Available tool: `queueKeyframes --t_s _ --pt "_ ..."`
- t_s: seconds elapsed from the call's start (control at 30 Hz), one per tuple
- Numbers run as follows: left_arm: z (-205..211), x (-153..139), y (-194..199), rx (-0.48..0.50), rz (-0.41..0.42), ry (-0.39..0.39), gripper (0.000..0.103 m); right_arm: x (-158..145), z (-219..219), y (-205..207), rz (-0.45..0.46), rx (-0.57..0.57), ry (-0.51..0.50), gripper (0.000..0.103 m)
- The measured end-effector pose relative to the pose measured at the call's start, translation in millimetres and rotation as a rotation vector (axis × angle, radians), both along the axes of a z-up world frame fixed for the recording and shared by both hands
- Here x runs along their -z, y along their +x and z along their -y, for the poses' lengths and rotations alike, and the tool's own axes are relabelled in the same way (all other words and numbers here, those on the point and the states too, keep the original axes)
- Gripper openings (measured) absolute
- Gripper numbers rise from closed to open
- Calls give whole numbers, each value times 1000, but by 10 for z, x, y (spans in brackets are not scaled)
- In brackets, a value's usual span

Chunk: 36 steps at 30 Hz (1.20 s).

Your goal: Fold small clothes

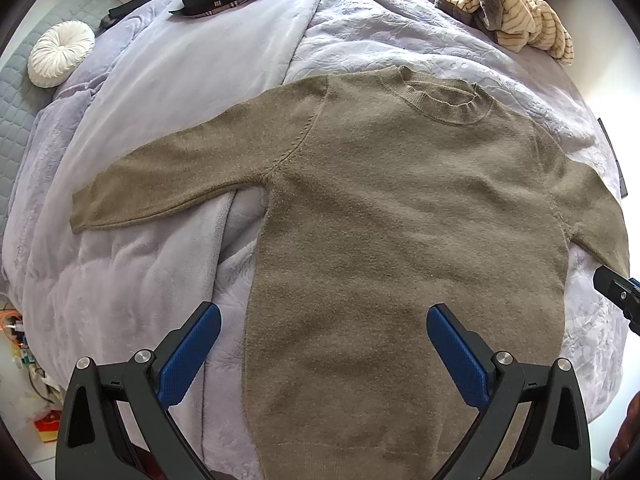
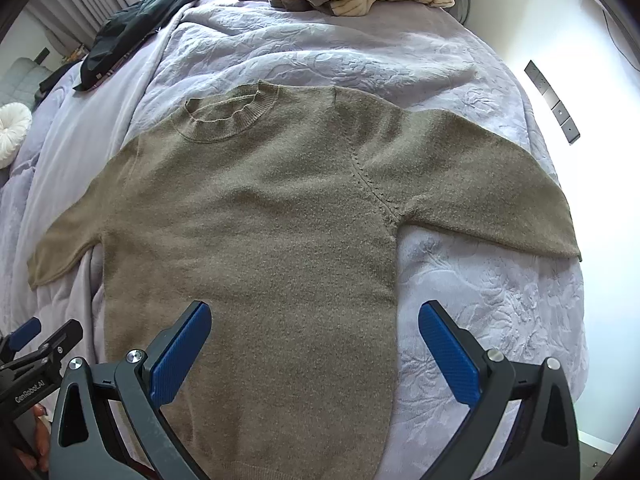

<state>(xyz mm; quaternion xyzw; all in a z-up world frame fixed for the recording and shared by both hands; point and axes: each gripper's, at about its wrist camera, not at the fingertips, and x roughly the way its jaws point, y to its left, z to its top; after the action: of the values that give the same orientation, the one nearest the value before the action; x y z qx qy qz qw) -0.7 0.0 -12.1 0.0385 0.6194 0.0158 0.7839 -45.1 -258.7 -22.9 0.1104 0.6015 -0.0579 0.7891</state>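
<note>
The olive-brown knitted sweater (image 1: 400,216) lies flat, collar away, hem nearest both gaping, empty grippers: left gripper (image 1: 324,356), right gripper (image 2: 314,354)

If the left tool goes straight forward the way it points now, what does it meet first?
Most likely the olive sweater lying flat on the lavender bedcover. The left tool, open, points at its lower body. Depth is unclear.

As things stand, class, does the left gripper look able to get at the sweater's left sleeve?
Probably yes. The left gripper hangs open above the sweater, and its left sleeve lies flat and uncovered on the bedspread, with nothing lying between them.
</note>
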Motion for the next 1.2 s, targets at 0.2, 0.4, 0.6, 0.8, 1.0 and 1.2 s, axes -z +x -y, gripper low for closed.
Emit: queueKeyframes --t_s 0.2,0.4,0.6,0.8,1.0,1.2 --pt "20 -2 -12 -4 -10 8 103 3 16 14 -2 -17 10 103" --pt "86 -58 -59 -19 -18 25 103 -12 75 27 3 -38 26 103" --pt "183 -124 -120 -64 -12 24 103 -82 210 84 25 -89 29 103" --pt "166 -31 -92 -123 -51 -3 103 -55 258 181 27 -143 9 103" --pt "-120 197 20 -148 -38 -24 103 206 52 237 -6 -146 46 103" --pt "-607 657 186 -171 -92 -51 103 372 -271 160 -11 -101 50 103"
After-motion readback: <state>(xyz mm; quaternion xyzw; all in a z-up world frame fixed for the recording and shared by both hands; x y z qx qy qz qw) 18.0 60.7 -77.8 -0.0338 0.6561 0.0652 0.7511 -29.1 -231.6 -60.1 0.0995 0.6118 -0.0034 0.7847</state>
